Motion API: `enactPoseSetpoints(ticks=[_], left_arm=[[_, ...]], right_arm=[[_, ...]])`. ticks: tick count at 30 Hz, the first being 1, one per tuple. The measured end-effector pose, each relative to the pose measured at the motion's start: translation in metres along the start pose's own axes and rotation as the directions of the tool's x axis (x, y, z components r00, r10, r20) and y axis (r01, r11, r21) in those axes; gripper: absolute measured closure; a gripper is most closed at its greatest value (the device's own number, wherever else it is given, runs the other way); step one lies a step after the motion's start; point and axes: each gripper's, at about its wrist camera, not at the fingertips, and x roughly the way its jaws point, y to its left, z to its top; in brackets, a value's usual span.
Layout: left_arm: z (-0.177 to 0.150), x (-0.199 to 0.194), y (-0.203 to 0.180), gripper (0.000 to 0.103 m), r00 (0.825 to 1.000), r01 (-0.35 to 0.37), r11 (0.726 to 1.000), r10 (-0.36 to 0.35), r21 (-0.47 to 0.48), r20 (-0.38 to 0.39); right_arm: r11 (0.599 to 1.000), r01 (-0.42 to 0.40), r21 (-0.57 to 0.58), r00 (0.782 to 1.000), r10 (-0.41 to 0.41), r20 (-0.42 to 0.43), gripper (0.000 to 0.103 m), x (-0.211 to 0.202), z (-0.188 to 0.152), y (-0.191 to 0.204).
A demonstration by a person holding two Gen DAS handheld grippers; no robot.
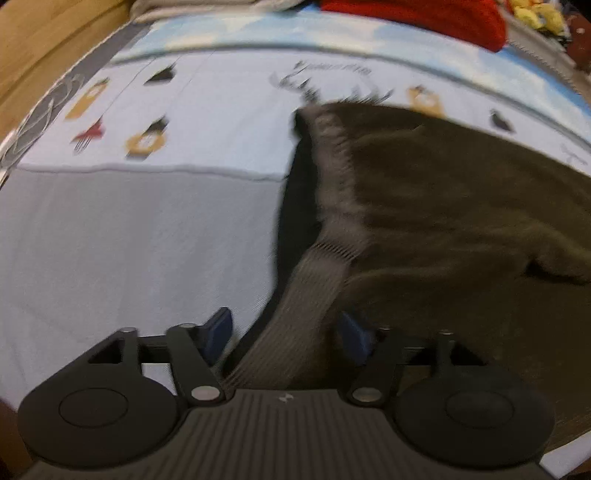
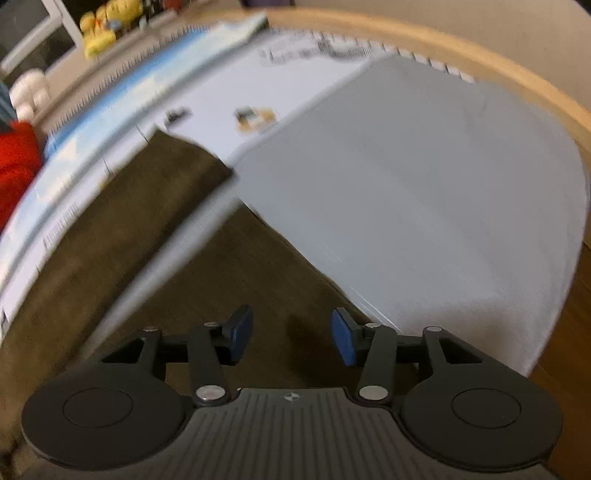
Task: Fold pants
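the left gripper [image 1: 286, 338], black with two blue pads, has its jaws spread apart; the ribbed grey-brown waistband [image 1: 314, 277] of the dark olive-brown fleece pants [image 1: 461, 206] runs up between the pads, and neither pad presses on it. from there the waistband rises along the left edge of the garment, with a dark shadowed fold just to its left, and the body of the pants spreads out to the right of that view. under the pants lies a pale bedsheet [image 1: 129, 240], plain grey-white near the gripper and printed farther off with small orange, black and red figures below a light blue band. a bright red cloth [image 1: 424, 18] lies at the far edge, and a wooden bed frame [image 1: 44, 44] shows at the upper left.

the right gripper [image 2: 291, 338], of the same make, also stands with its jaws spread and nothing pinched; it hangs over the olive-brown cloth, which lies flat beneath it. two strips of the pants [image 2: 129, 221] run away to the upper left with a pale line of sheet between them. to the right the plain sheet [image 2: 424, 184] reaches a curved wooden rim [image 2: 498, 62]. yellow soft toys [image 2: 103, 29] sit blurred at the far upper left.

both views are smeared by motion.
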Motion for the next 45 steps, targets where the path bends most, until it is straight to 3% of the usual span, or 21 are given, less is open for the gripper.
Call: enactPoseSetpoints(ticks=[5, 8, 11, 15, 17, 19, 21, 22, 23, 24, 25, 26, 30, 33, 35, 37, 40, 42, 45], left_arm=[[-0.007, 0.014, 0.018, 0.03, 0.998, 0.008, 1.0, -0.01, -0.03, -0.068], [-0.006, 0.022, 0.013, 0.03, 0.996, 0.008, 1.0, -0.008, 0.002, -0.091], [-0.008, 0.028, 0.011, 0.025, 0.995, -0.005, 1.0, 0.008, 0.025, -0.1], [-0.012, 0.031, 0.015, 0.025, 0.995, 0.003, 1.0, -0.002, 0.013, -0.1], [-0.015, 0.031, 0.013, 0.025, 0.996, 0.004, 1.0, -0.001, 0.025, -0.094], [-0.018, 0.032, 0.011, 0.026, 0.995, 0.012, 0.999, -0.008, 0.043, -0.096], [-0.022, 0.032, 0.01, 0.028, 0.995, 0.025, 0.998, -0.02, 0.058, -0.096], [-0.023, 0.032, 0.009, 0.032, 0.996, 0.026, 0.997, -0.019, 0.071, -0.093], [-0.024, 0.031, 0.008, 0.04, 0.996, 0.025, 0.996, -0.018, 0.084, -0.091], [-0.025, 0.028, 0.007, 0.047, 0.996, 0.024, 0.995, -0.016, 0.102, -0.087], [-0.025, 0.024, 0.006, 0.061, 0.997, 0.019, 0.992, -0.009, 0.122, -0.079], [-0.026, 0.019, 0.004, 0.066, 0.997, -0.006, 0.989, 0.016, 0.15, -0.07], [-0.039, 0.011, -0.006, 0.066, 0.992, 0.031, 0.977, -0.004, 0.21, -0.126], [-0.045, 0.011, -0.012, 0.066, 0.989, 0.014, 0.971, 0.021, 0.241, -0.143], [-0.042, 0.011, -0.008, 0.059, 0.99, 0.018, 0.979, 0.011, 0.203, -0.143], [-0.039, 0.005, -0.008, 0.054, 0.993, -0.001, 0.978, 0.025, 0.209, -0.111], [-0.036, -0.011, -0.014, 0.05, 0.999, -0.039, 0.97, 0.041, 0.239, -0.004], [-0.032, -0.021, -0.019, 0.05, 0.999, 0.01, 0.972, -0.019, 0.234, 0.037], [-0.034, -0.022, -0.031, 0.05, 0.995, 0.081, 0.955, -0.093, 0.284, 0.029]], right_arm=[[0.992, 0.104, -0.073, 0.99, -0.11, -0.087, 0.052, 0.017, -0.017, -0.02], [0.983, 0.134, -0.123, 0.986, -0.144, -0.083, 0.052, 0.019, -0.02, -0.014], [0.962, 0.217, -0.164, 0.971, -0.23, -0.063, 0.053, 0.021, -0.022, -0.007], [0.969, 0.22, -0.115, 0.97, -0.23, -0.081, 0.051, 0.021, -0.02, -0.016], [0.963, 0.232, -0.14, 0.965, -0.245, -0.088, 0.044, 0.024, -0.022, -0.015], [0.957, 0.238, -0.169, 0.964, -0.254, -0.082, 0.045, 0.025, -0.022, -0.014], [0.961, 0.221, -0.168, 0.968, -0.237, -0.085, 0.053, 0.026, -0.022, -0.014], [0.97, 0.188, -0.157, 0.975, -0.204, -0.09, 0.066, 0.024, -0.021, -0.016], [0.971, 0.176, -0.161, 0.978, -0.191, -0.081, 0.082, 0.023, -0.021, -0.015], [0.971, 0.157, -0.179, 0.982, -0.173, -0.074, 0.087, 0.022, -0.021, -0.013], [0.972, 0.146, -0.185, 0.985, -0.161, -0.067, 0.092, 0.021, -0.02, -0.011], [0.972, 0.151, -0.18, 0.986, -0.161, -0.044, 0.093, 0.019, -0.019, -0.01], [0.981, 0.183, -0.067, 0.983, -0.181, 0.027, 0.093, 0.012, -0.008, -0.025], [0.978, 0.205, -0.038, 0.979, -0.205, 0.006, 0.092, 0.019, -0.005, -0.033], [0.971, 0.226, -0.072, 0.974, -0.228, -0.014, 0.082, 0.023, -0.006, -0.031], [0.959, 0.264, -0.104, 0.964, -0.265, 0.0, 0.075, 0.023, -0.006, -0.022], [0.967, 0.246, -0.071, 0.968, -0.243, 0.057, 0.075, 0.004, -0.006, -0.02], [0.975, 0.21, -0.076, 0.973, -0.201, 0.113, 0.074, -0.01, -0.005, -0.015], [0.974, 0.156, -0.164, 0.98, -0.133, 0.147, 0.067, -0.013, -0.011, 0.003]])
